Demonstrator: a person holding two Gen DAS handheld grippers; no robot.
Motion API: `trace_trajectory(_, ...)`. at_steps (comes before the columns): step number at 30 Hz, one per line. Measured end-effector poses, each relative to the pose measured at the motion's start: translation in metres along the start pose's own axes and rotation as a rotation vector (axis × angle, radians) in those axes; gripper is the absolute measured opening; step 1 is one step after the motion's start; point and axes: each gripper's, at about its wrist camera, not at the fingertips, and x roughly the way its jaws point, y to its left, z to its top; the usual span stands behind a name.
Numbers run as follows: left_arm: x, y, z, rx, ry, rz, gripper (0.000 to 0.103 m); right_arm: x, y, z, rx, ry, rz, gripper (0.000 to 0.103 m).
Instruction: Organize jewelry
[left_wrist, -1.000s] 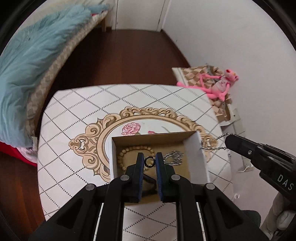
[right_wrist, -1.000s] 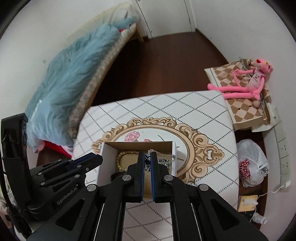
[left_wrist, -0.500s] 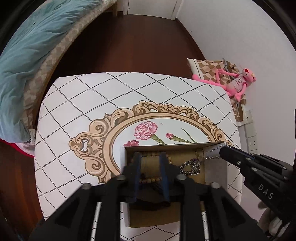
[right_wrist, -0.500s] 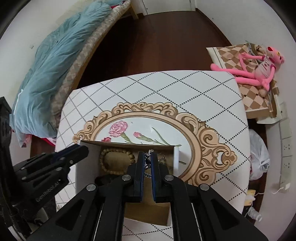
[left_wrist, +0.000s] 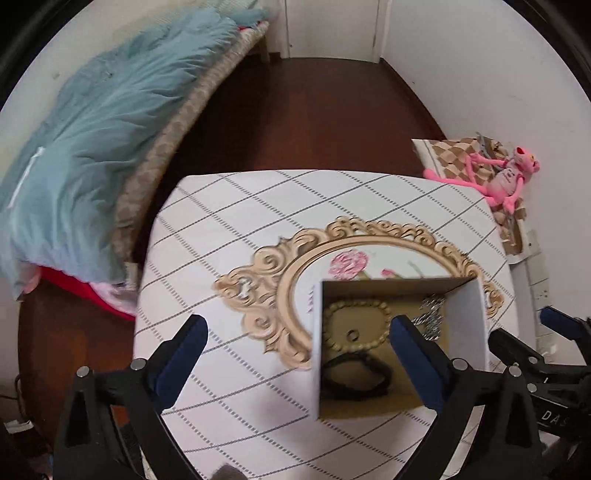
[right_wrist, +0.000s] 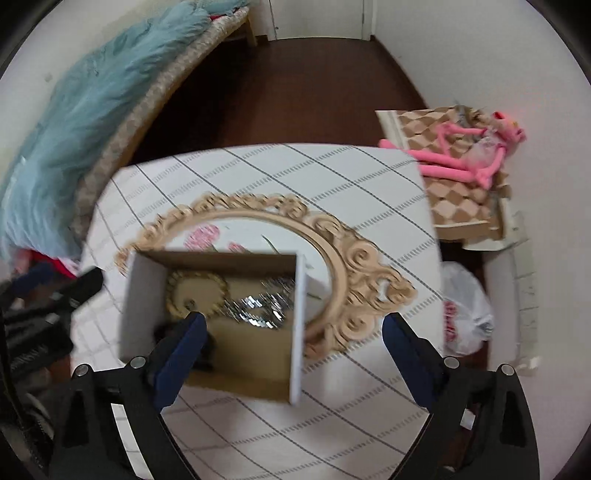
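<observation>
An open cardboard box (left_wrist: 467, 325) (right_wrist: 142, 295) stands on the patterned table. Inside lie a wooden bead bracelet (left_wrist: 356, 326) (right_wrist: 195, 293), a small ring (left_wrist: 352, 335), a black band (left_wrist: 354, 373) and a silver chain (left_wrist: 430, 314) (right_wrist: 258, 310). My left gripper (left_wrist: 299, 343) is wide open and empty, above the table at the box's left side. My right gripper (right_wrist: 293, 339) is wide open and empty, above the box's right wall. The right gripper also shows at the right edge of the left wrist view (left_wrist: 554, 354).
The table (left_wrist: 258, 229) has a white diamond-pattern cloth with a gold oval frame and roses. A bed with a blue quilt (left_wrist: 92, 140) lies at left. A pink plush toy (right_wrist: 461, 147) on a checkered box and a plastic bag (right_wrist: 465, 314) sit at right.
Both grippers opened and pulled back up from the box. The black ring left the left gripper and the silver chain left the right gripper; both lie in the box.
</observation>
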Motion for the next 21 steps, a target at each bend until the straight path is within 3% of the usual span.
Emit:
trace_trajectory(10, -0.025, 0.002, -0.044, -0.026, -0.011, 0.034, 0.102, -0.027, 0.002, -0.043, 0.02, -0.039, -0.053, 0.102)
trace_trajectory(21, -0.132, -0.001, -0.076, -0.038, -0.182, 0.001, 0.102, -0.128, 0.003, -0.086, 0.039, -0.223, -0.081, 0.102)
